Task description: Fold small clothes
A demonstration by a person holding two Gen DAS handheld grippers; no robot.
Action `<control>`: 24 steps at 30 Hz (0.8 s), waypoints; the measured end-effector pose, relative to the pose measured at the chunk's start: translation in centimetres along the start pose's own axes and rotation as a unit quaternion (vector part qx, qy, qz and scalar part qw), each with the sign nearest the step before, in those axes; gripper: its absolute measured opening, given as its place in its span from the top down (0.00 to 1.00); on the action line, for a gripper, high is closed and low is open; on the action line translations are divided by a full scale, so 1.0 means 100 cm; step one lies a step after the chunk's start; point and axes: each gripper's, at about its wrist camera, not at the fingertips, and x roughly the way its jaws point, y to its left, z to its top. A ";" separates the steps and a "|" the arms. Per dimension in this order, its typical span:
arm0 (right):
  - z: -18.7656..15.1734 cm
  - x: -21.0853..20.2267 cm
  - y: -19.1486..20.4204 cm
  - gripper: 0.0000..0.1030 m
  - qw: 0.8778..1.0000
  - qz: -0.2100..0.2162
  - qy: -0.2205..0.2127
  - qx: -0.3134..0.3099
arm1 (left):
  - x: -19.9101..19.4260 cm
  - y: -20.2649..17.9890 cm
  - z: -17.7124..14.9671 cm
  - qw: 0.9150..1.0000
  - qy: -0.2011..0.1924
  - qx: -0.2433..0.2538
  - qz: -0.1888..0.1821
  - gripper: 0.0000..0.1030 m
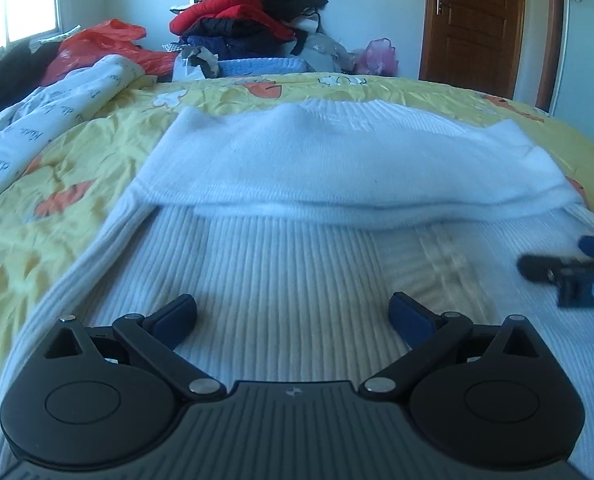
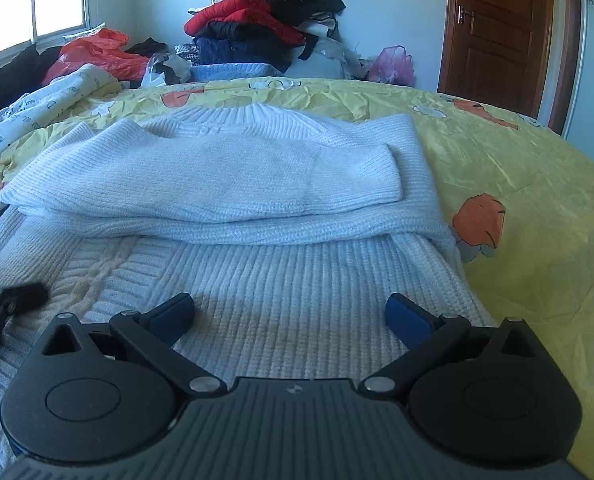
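**Q:** Nearest the lens in each view, what stands over the knit?

**A:** Left gripper [image 1: 293, 312], jaws spread wide with nothing between the blue pads, poised over the ribbed body of the white knitted sweater [image 1: 297, 264]. Right gripper [image 2: 289, 312], jaws likewise wide apart and empty, over the same ribbed panel. Whether the fingers touch the knit cannot be told. Each gripper also shows, blurred, at the edge of the other's view: the right one at the right margin of the left wrist view, the left one at the left margin of the right wrist view.

**Q:** How does the sweater lie?

**A:** Flat on the yellow quilt [image 2: 537, 240] printed with orange cartoon figures. Both sleeves are folded across the chest, one on top of the other; the cuff of the upper sleeve [image 2: 377, 176] ends near the sweater's right edge in the right wrist view. Beyond the sleeves, the ribbed collar [image 2: 253, 114] points away from the cameras.

**Q:** And farther off?

**A:** Left of the sweater, a white printed bedsheet [image 1: 45, 120] lies bunched on the quilt. Past the far edge of the bed: a red plastic bag [image 1: 93, 46], a tall pile of clothes [image 1: 249, 12] in red, black and navy against the wall, and a pink plastic bag [image 2: 391, 66] beside it. A window [image 2: 29, 4] is at far left, a brown wooden door [image 1: 481, 20] at far right
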 end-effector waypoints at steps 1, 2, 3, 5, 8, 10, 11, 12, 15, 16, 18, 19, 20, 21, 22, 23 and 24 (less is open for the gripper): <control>0.000 0.000 0.000 0.01 1.000 0.000 0.000 0.000 | -0.003 -0.001 -0.003 1.000 -0.001 0.001 0.003 0.00; 0.000 0.000 0.000 0.01 1.000 0.000 0.000 0.000 | -0.005 -0.002 -0.005 1.000 -0.003 0.002 0.005 0.00; 0.000 0.000 0.000 0.02 1.000 0.000 0.000 0.000 | -0.007 -0.003 -0.007 1.000 -0.005 0.003 0.007 0.00; 0.000 -0.001 0.000 0.02 1.000 0.000 -0.001 0.000 | -0.009 -0.004 -0.009 1.000 -0.008 0.002 0.010 0.00; -0.002 -0.004 0.000 0.02 1.000 -0.003 -0.002 0.001 | -0.009 -0.002 -0.009 1.000 -0.007 -0.003 0.006 0.00; -0.006 -0.010 0.000 0.02 1.000 -0.007 -0.002 0.001 | -0.009 -0.001 -0.009 1.000 -0.007 -0.004 0.003 0.00; -0.010 -0.014 -0.001 0.02 1.000 -0.007 -0.002 0.002 | -0.009 0.000 -0.009 1.000 -0.007 -0.004 0.002 0.00; -0.014 -0.019 -0.001 0.02 1.000 -0.006 -0.002 0.002 | -0.009 0.001 -0.009 1.000 -0.007 -0.005 0.001 0.00; -0.028 -0.036 -0.002 0.02 1.000 -0.005 -0.004 0.000 | -0.009 0.001 -0.010 1.000 -0.007 -0.007 -0.002 0.00; -0.033 -0.041 -0.001 0.02 1.000 -0.004 -0.006 -0.001 | -0.009 0.001 -0.010 1.000 -0.007 -0.008 -0.003 0.00; -0.039 -0.048 0.000 0.02 1.000 -0.006 -0.006 -0.005 | -0.008 0.001 -0.010 1.000 -0.007 -0.009 -0.004 0.00; -0.041 -0.051 0.000 0.02 1.000 -0.006 -0.006 -0.005 | -0.008 0.001 -0.010 1.000 -0.007 -0.009 -0.005 0.00; -0.042 -0.052 0.000 0.02 1.000 -0.006 -0.006 -0.004 | -0.008 0.001 -0.010 1.000 -0.007 -0.009 -0.005 0.00; -0.042 -0.052 -0.001 0.02 1.000 -0.006 -0.006 -0.004 | -0.008 0.001 -0.009 1.000 -0.007 -0.009 -0.004 0.00; -0.041 -0.051 0.001 0.01 1.000 -0.007 -0.005 -0.005 | -0.008 0.001 -0.009 1.000 -0.007 -0.009 -0.004 0.00; -0.041 -0.051 0.002 0.01 1.000 -0.008 -0.004 -0.006 | -0.008 0.001 -0.009 1.000 -0.006 -0.009 -0.004 0.00; -0.040 -0.050 0.002 0.01 1.000 -0.009 -0.004 -0.007 | -0.008 0.001 -0.009 1.000 -0.006 -0.009 -0.004 0.00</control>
